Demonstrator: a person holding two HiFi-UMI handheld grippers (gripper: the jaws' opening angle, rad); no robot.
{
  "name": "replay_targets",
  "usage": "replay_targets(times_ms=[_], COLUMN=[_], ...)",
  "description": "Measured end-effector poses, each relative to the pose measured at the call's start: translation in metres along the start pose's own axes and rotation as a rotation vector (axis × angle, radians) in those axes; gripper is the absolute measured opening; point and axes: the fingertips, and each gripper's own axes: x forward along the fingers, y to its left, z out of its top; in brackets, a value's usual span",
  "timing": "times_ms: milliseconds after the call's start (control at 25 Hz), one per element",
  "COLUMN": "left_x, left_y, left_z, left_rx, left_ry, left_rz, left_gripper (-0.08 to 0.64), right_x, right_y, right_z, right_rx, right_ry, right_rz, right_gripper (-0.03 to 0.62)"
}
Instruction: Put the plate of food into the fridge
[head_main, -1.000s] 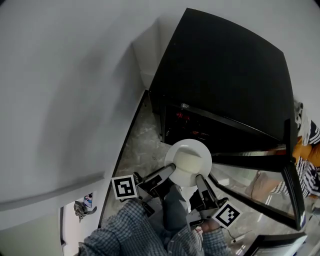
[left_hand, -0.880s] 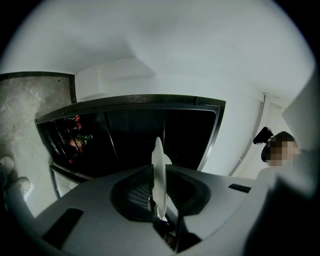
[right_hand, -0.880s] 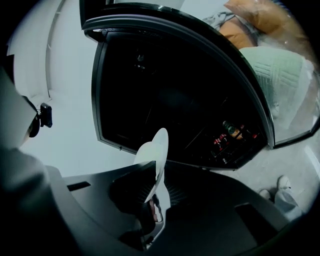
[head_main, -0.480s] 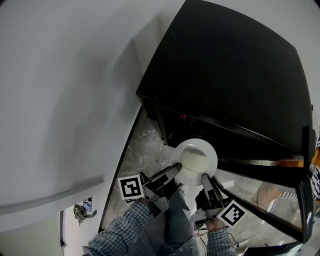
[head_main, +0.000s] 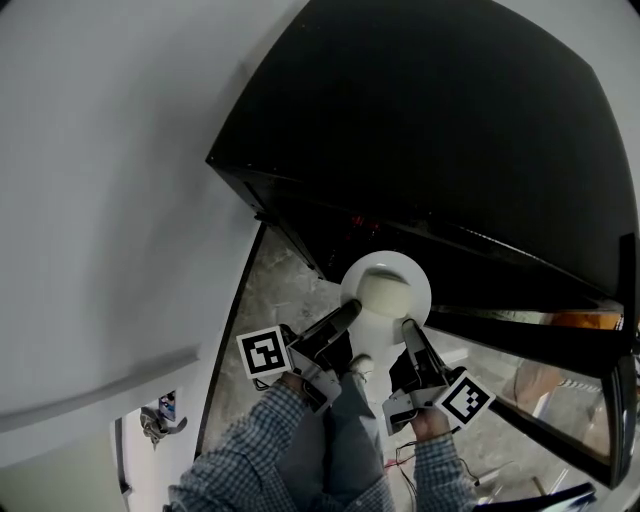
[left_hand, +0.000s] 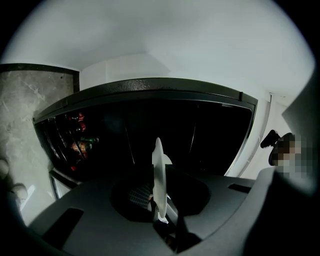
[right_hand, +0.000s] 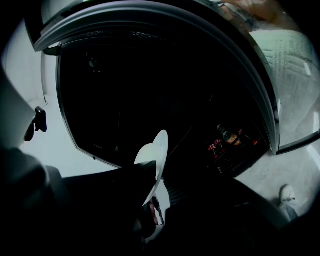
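Now closer to fridge (head_main: 450, 130), plate (head_main: 402, 263) clamped by left gripper (head_main: 348, 310), right gripper (head_main: 408, 330) jaws

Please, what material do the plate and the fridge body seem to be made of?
The plate is likely glazed ceramic, perhaps melamine: it is white and smooth, with a thin rim and a soft sheen. The fridge seems to be painted metal or plastic: it is black and fairly matte, and its flat top shows only faint reflections.
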Motion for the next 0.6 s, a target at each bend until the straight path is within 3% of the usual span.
replay_targets(times_ms=[280,600], left_x=[0.021,0.040], left_y=[0.014,0.029], left_z=[0.010,0.023], left_rx=[0.029,0.008], left_ry=[-0.011,-0.068], left_rz=[-0.005,-0.008], left_gripper=[0.061,0.058], right_x=[0.014,0.033], right_y=[-0.016,-0.027], right_z=[0.016,0.028], right_rx=[-0.028,-0.065], right_ry=[0.007,-0.001], right_rz=[-0.028,-0.052], right_gripper=[0.057,0.057])
